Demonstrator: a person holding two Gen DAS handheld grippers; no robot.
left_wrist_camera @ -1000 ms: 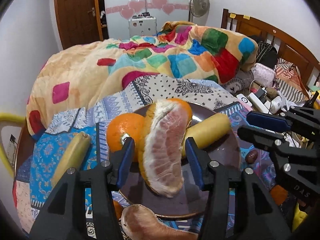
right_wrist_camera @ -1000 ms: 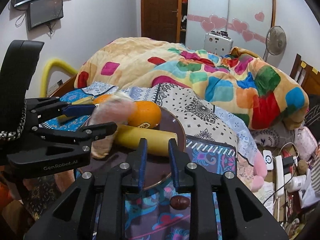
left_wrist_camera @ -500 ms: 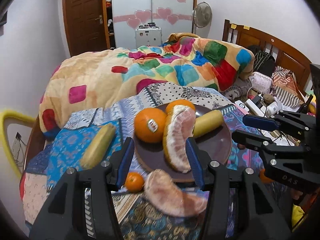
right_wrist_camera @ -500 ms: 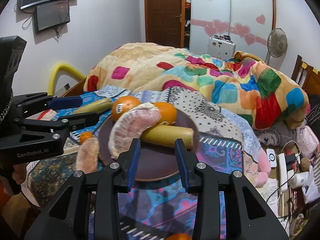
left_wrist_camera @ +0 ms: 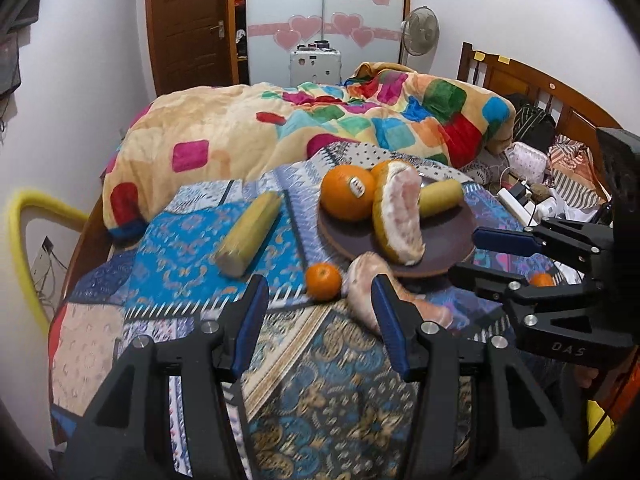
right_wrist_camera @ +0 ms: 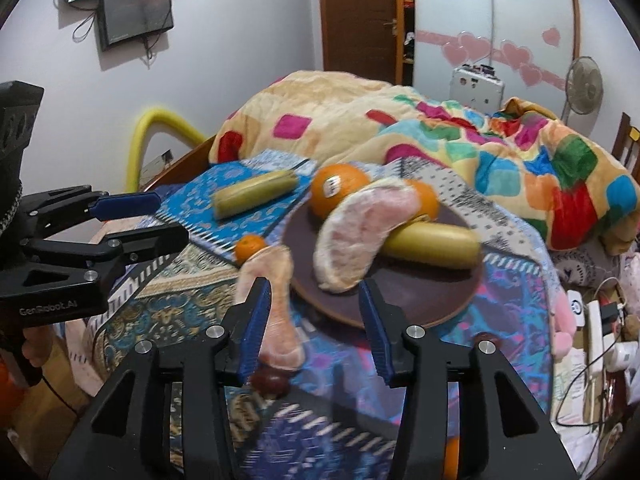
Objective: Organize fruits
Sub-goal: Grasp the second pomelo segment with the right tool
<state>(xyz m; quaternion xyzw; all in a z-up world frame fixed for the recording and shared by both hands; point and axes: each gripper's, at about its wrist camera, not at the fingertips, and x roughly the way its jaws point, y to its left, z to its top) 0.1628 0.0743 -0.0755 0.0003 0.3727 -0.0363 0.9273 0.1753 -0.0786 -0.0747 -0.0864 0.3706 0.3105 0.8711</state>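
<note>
Pink-white pomelo wedge (right_wrist_camera: 276, 300), the loose one, lies on the patterned cloth (left_wrist_camera: 332, 396) just off the brown plate (right_wrist_camera: 400, 300), touching its lower-left rim. In the right wrist view its long axis runs top-to-bottom w/ a slight lean, lower end passing behind my right gripper's (right_wrist_camera: 316, 324) left finger. In the left wrist view it's centre-right, peeking past the right finger of my left gripper (left_wrist_camera: 320, 320).

Both grippers hold nothing. Left sits part-open. Right's jaws are opening, only cloth and the plate rim beyond the gap.

Right looks nearer to me. Wedge sits left of its gap, so I'd shift left and grip across the narrow width, I reckon. Small mandarin (left_wrist_camera: 323, 281) is right beside it, could get nudged.
</note>
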